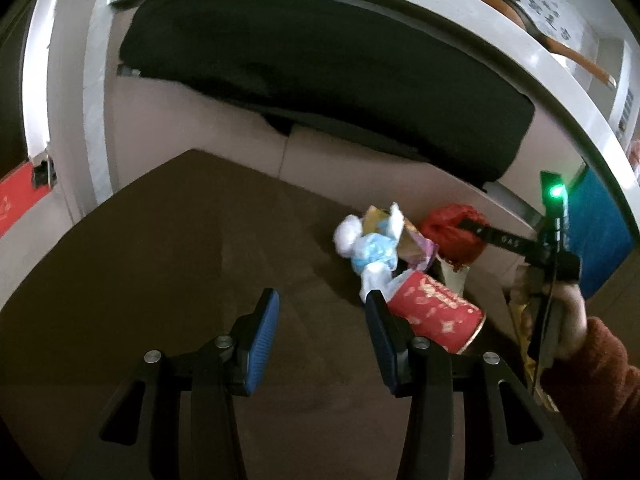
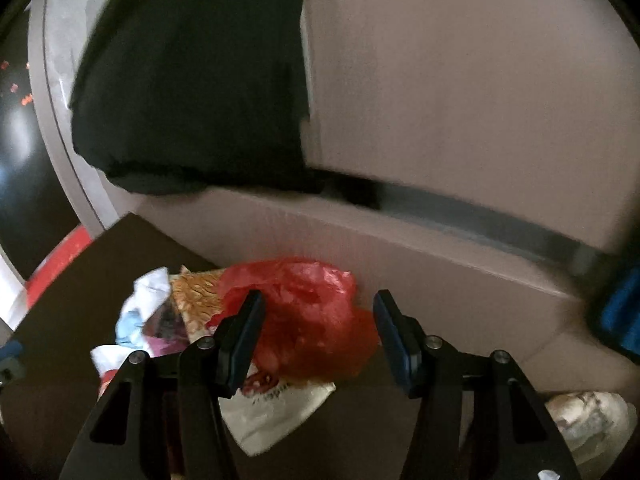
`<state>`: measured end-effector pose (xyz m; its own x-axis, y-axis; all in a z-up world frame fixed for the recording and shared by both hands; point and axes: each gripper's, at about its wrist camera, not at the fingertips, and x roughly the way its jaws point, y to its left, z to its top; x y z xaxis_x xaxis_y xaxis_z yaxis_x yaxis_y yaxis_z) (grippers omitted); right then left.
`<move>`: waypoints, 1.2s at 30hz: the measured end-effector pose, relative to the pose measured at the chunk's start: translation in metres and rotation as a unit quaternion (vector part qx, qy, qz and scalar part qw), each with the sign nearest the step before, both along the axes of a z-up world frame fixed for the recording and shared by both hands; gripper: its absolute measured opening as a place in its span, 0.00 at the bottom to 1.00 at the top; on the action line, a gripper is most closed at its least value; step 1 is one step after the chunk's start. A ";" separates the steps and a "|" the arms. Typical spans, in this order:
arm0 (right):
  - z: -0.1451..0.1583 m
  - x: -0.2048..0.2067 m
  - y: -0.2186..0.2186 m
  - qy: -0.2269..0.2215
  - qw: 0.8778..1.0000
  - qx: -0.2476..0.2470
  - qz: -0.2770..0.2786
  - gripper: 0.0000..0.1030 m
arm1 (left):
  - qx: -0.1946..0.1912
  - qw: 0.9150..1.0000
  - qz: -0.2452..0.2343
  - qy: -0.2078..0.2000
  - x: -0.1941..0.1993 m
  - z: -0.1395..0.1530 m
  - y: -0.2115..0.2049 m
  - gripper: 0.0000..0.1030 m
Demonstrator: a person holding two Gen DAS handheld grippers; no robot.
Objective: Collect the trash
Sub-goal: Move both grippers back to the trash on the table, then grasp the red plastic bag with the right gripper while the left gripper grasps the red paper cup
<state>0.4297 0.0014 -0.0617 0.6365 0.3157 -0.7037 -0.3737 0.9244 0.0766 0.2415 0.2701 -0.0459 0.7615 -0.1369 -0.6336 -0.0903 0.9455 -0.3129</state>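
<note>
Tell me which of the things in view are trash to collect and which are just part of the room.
Trash to collect:
red plastic bag, between the open right tool fingers
red paper cup, on its side beside the open left tool
crumpled white tissue
printed snack wrapper
white paper bag

Just lying about:
black cushion
brown table
beige sofa

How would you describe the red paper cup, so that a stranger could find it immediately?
On the dark brown table, find the trash pile. The red paper cup with gold print lies on its side at the pile's near edge, beside the open left gripper. Unlike the crumpled red plastic bag, it is rigid and cylindrical.
</note>
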 end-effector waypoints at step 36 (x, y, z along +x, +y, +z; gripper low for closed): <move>0.006 -0.117 0.029 -0.002 0.995 0.060 0.082 0.56 | -0.007 1.000 -0.022 0.000 -0.034 0.007 -0.028 0.45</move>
<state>0.3131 0.0300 -0.0561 0.5721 0.4963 -0.6530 -0.5187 0.8357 0.1807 0.2074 0.2416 -0.0386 0.7540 -0.1796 -0.6318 -0.0485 0.9441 -0.3262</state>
